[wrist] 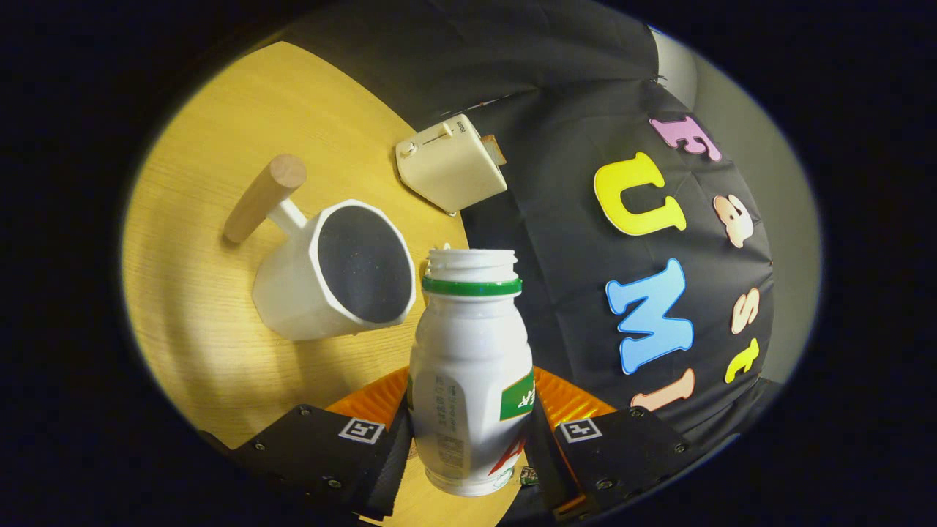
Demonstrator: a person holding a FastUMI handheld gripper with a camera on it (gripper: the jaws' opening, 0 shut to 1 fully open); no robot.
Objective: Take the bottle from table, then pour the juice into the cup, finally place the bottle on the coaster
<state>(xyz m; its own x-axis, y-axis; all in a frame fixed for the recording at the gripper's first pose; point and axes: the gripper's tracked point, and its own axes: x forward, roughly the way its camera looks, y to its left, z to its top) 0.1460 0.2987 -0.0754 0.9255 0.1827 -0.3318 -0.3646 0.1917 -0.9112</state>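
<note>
Bottle clamped in jaws, mouth beside cup.

Item 1: bottle (471, 366), white plastic, green ring under an uncapped threaded neck, green label patch on its side; held low on the body between the 2 fingers of the gripper (468, 443), whose jaws are clamped on it from either side. Item 2: cup (333, 272), white, faceted, dark inside, with a round wooden handle (263, 196); it stands on the wooden surface (212, 329) just beyond the fingers, its rim close beside the bottle's neck, contact not discernible. Item 3: cream toaster (450, 170) with a slider, beyond the cup at the far edge of the surface. Item 4: an orange ribbed piece (567, 402) showing behind the bottle's base, between the fingers.
</note>
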